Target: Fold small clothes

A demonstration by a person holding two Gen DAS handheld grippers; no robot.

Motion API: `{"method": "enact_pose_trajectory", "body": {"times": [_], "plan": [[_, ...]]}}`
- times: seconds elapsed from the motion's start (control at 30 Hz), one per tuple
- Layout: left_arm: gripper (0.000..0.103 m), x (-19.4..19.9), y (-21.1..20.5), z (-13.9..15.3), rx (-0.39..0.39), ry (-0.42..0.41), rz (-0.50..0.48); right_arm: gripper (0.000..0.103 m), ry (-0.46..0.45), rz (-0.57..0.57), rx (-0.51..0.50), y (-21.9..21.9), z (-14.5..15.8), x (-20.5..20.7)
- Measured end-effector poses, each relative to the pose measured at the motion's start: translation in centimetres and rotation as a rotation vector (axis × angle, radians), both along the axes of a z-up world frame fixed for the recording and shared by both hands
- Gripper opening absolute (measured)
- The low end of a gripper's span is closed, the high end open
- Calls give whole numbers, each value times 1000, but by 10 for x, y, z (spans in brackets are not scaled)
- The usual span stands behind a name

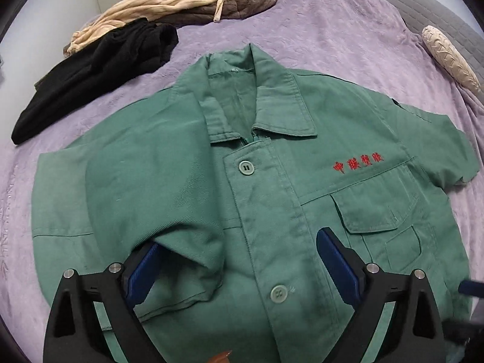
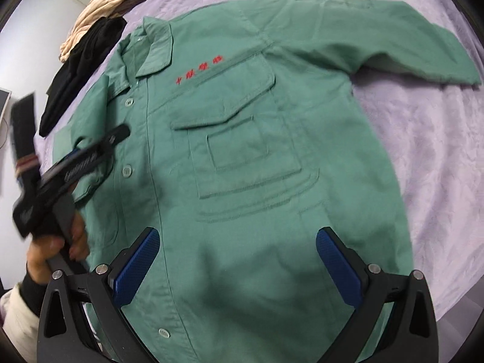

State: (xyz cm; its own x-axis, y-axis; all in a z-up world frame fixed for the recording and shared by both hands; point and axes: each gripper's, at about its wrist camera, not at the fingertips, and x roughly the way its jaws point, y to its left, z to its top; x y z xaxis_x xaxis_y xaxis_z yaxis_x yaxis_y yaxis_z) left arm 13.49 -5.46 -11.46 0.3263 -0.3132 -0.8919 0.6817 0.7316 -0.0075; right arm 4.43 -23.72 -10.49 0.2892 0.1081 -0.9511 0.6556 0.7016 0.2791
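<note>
green cotton work shirt lies face up and buttoned on the lilac bedspread, collar toward the far side, red embroidery over the chest pocket. one short sleeve is already folded in across the front, and the left gripper hangs over it with its jaws spread wide, nothing pinched, though that sleeve's edge lies against one blue pad. the other sleeve lies spread flat on the bedspread. the right gripper hovers above the lower front, jaws wide and empty. the fold looks about half begun; next the right gripper likely needs to reach that outstretched sleeve, nip its cuff and carry it inward. a black garment and a beige one wait beyond.
</note>
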Motion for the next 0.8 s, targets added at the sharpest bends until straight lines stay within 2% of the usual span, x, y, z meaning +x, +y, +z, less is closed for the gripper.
{"method": "enact_pose_trajectory", "body": {"times": [0.07, 0.13, 0.27, 0.33, 0.43, 0.57, 0.6, 0.63, 0.67, 0.7, 0.73, 0.8], "plan": [[97, -2, 32, 14, -28, -10, 30, 103, -24, 63, -65, 5, 11, 23], [97, 1, 65, 25, -26, -45, 105, 103, -72, 164, -130, 20, 23, 54], [97, 8, 143, 23, 70, -103, 272, 103, -127, 433, -283, 79, 35, 126], [97, 15, 169, 10, 131, -99, 326, 103, -118, 598, -381, 120, 26, 162], [97, 29, 194, -15, 212, -78, 394, 103, -98, 764, -548, 167, -4, 195], [97, 49, 197, -31, 197, -91, 461, 101, -76, 813, -795, 190, -33, 232], [97, 52, 197, -33, 189, -110, 482, 85, -83, 802, -803, 188, -34, 238], [97, 55, 198, -35, 181, -112, 507, 31, -111, 765, -744, 178, -28, 242], [97, 56, 201, -37, 160, -96, 530, 4, -128, 704, -680, 165, -21, 243], [97, 58, 206, -37, 131, -75, 557, 9, -163, 615, -599, 146, -12, 241], [97, 59, 208, -40, 111, -61, 571, 9, -222, 481, -468, 118, 0, 233], [97, 60, 211, -42, 84, -36, 590, 9, -289, 251, -254, 66, 2, 211]]}}
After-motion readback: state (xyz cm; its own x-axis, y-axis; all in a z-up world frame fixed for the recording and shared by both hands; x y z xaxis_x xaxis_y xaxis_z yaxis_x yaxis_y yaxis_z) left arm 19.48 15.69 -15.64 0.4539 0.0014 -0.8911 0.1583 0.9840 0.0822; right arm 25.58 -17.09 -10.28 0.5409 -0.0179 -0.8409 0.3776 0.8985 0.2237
